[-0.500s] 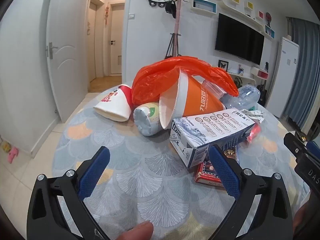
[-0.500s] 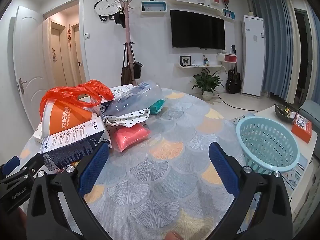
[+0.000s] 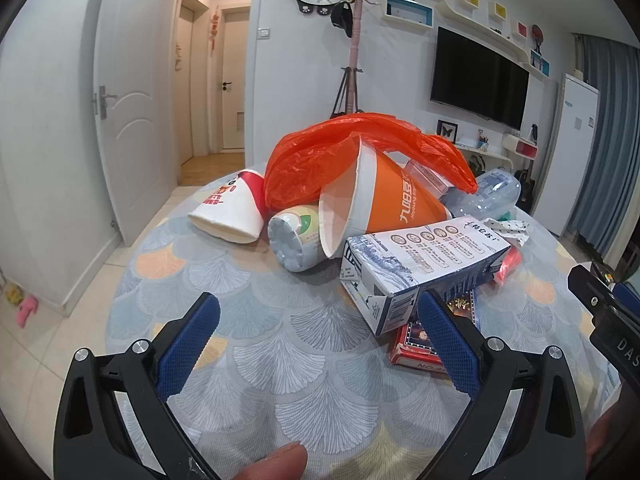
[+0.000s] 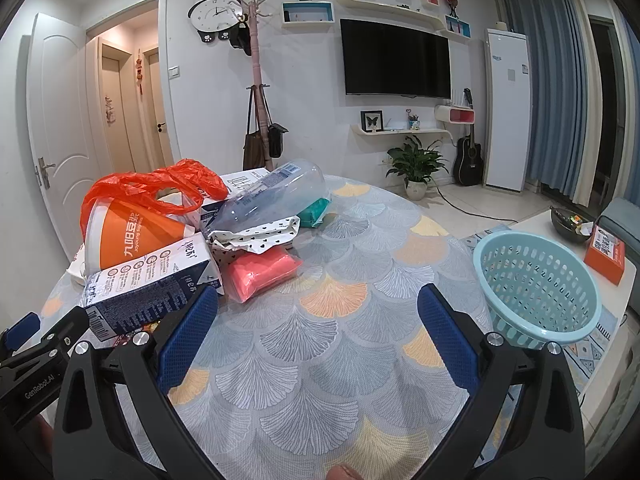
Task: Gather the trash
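On the round table [image 3: 248, 320], covered in a fan-pattern cloth, my left gripper [image 3: 318, 336] hovers low with its blue-padded fingers [image 3: 188, 336] spread wide and grasping nothing. At its 1 o'clock lies the trash heap: a blue-and-white carton [image 3: 420, 264] rests on a red box [image 3: 420, 344], and the right-hand pad sits just beside the carton's near corner; whether it touches, I cannot tell. Behind the carton, an orange paper cup [image 3: 384, 208] lies on its side under an orange plastic bag [image 3: 320, 160]. At 11 o'clock, a red-and-white cup [image 3: 230, 210] lies tipped over, with a small bottle [image 3: 294, 240] between the two cups. My right gripper [image 4: 318, 336] likewise hangs released over bare cloth. From its view, a clear plastic bottle [image 4: 272, 192] tops the heap at 11 o'clock, above a heart-print wrapper [image 4: 256, 236] and a pink packet [image 4: 260, 272]. A light blue basket [image 4: 536, 284] stands at 2 o'clock, off the table's edge.
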Demonstrator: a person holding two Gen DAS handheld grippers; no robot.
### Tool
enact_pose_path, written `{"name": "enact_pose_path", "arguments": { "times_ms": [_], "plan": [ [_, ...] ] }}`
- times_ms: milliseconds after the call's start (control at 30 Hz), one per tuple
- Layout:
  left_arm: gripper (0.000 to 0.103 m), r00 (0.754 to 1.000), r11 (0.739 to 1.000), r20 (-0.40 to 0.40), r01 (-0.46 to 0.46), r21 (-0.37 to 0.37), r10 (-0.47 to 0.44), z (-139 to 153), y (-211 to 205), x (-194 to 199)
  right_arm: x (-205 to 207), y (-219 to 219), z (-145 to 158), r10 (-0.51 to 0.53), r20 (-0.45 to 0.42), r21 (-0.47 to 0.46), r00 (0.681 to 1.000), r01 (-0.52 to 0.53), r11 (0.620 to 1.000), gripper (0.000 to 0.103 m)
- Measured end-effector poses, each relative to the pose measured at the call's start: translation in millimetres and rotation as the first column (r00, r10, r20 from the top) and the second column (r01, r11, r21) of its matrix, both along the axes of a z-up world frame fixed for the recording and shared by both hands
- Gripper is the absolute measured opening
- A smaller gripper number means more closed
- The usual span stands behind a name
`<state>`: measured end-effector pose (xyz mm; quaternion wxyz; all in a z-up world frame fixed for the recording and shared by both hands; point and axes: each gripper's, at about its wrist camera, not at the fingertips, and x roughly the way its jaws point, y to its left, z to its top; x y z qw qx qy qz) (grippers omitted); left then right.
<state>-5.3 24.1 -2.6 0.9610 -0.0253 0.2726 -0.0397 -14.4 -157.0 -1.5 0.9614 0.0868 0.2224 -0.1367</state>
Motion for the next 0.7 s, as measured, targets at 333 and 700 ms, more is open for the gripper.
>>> {"name": "enact_pose_path", "arguments": {
  "times_ms": [333, 700],
  "plan": [
    [0.096, 1.000, 1.000, 0.000, 0.001, 0.000, -0.001, 0.1, 0.0, 0.3, -0.3, -1.4, -1.7, 0.000, 0.000, 0.000, 1.000, 0.000, 1.000, 0.095],
    [0.096, 1.000, 1.000, 0.002, 0.000, 0.002, 0.000, -0.5, -0.4, 0.2, 1.1, -0.8, -2.5, 0.000, 0.000, 0.000, 1.000, 0.000, 1.000, 0.095]
  ]
}}
